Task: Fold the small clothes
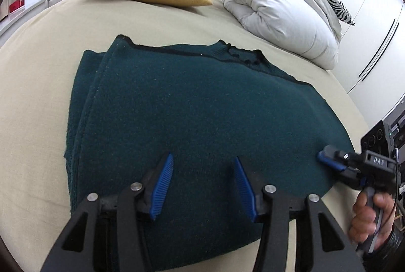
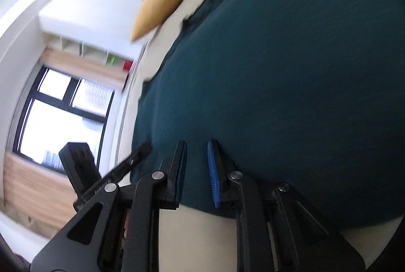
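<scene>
From your left wrist view, the left gripper [image 1: 203, 183] hangs with its blue pads spread wide and nothing between them, right over the near edge of the dark green sweater [image 1: 197, 105]. The sweater lies flat on the bed [image 1: 33, 84] straight ahead of the fingers, already doubled, with layered edges showing to their left. Spread like that, you look set to bite the near hem or press it flat. At the right, your right gripper [image 1: 326, 158] touches the sweater's right edge, probably steadying it; from here you cannot tell how its jaws stand.

From your right wrist view, blurred and rolled sideways, the right gripper [image 2: 197, 170] shows a narrow gap between its pads, holding nothing, with the sweater [image 2: 278, 74] directly beyond the fingertips. A yellow cushion [image 2: 164, 1] lies far ahead.
</scene>
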A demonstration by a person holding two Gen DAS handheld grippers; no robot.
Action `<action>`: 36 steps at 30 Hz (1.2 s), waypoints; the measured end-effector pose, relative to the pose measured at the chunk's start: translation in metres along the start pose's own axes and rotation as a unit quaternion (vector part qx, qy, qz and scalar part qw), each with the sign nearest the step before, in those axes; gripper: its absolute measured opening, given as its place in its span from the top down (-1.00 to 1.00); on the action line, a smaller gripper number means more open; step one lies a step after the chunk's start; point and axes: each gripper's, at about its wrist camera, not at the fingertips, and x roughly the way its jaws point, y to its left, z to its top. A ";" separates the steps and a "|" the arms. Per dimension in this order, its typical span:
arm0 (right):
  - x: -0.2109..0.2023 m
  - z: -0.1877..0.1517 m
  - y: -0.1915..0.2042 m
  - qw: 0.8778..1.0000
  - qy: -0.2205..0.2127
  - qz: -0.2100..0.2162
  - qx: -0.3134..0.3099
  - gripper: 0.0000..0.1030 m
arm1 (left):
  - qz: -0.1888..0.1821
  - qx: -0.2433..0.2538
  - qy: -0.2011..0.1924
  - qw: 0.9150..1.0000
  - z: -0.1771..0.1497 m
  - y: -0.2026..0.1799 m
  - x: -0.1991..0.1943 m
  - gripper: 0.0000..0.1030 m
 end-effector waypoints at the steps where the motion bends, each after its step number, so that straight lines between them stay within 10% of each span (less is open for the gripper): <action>1: -0.018 0.004 -0.012 1.000 -0.021 -0.010 0.013 0.73 | 0.001 0.001 -0.001 1.000 -0.001 0.000 -0.001 -0.02; 10: -0.141 0.012 -0.041 0.978 -0.164 -0.121 0.050 0.56 | 0.011 0.011 -0.003 1.000 -0.001 -0.003 0.002 -0.02; 24: 0.007 0.013 0.052 0.995 0.013 -0.071 -0.069 0.56 | 0.052 0.052 -0.001 0.997 -0.005 -0.016 0.004 -0.02; 36: -0.063 0.023 -0.021 0.993 -0.072 -0.096 -0.002 0.61 | 0.059 0.059 -0.003 0.997 -0.007 -0.018 0.005 -0.03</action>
